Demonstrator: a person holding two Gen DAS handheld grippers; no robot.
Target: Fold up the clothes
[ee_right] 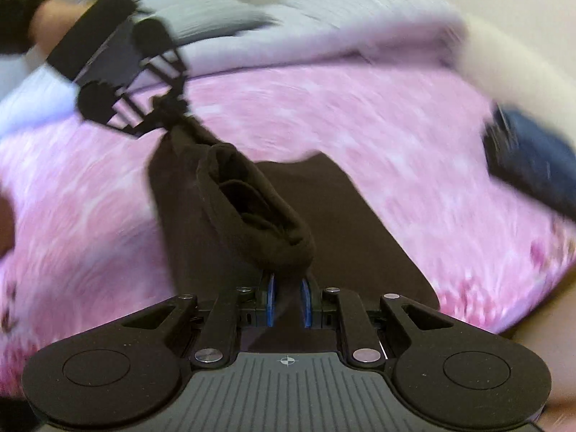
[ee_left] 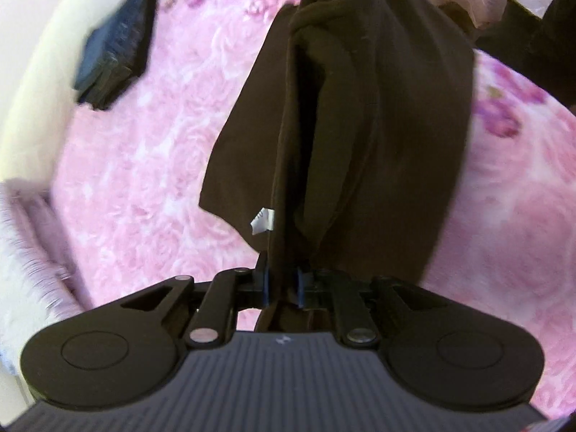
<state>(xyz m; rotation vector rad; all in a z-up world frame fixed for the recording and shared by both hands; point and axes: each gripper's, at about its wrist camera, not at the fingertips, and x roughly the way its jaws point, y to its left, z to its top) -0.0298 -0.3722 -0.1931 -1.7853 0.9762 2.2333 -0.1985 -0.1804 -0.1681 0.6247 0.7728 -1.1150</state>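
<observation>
A dark brown garment [ee_left: 345, 115] hangs stretched between both grippers above a pink flowered bed cover [ee_left: 144, 165]. My left gripper [ee_left: 282, 284] is shut on one end of it; a small white label [ee_left: 262, 220] shows near the pinch. My right gripper [ee_right: 288, 298] is shut on the other end of the garment [ee_right: 259, 216], whose lower part drapes onto the bed cover [ee_right: 396, 136]. In the right wrist view the left gripper [ee_right: 169, 115] shows at upper left, gripping the cloth's far end.
A folded dark blue garment [ee_left: 111, 50] lies at the far edge of the bed; it also shows in the right wrist view [ee_right: 532, 169]. A pale fluffy blanket [ee_right: 288, 25] lies along the bed's far side. A cream bed frame [ee_left: 43, 72] borders the left.
</observation>
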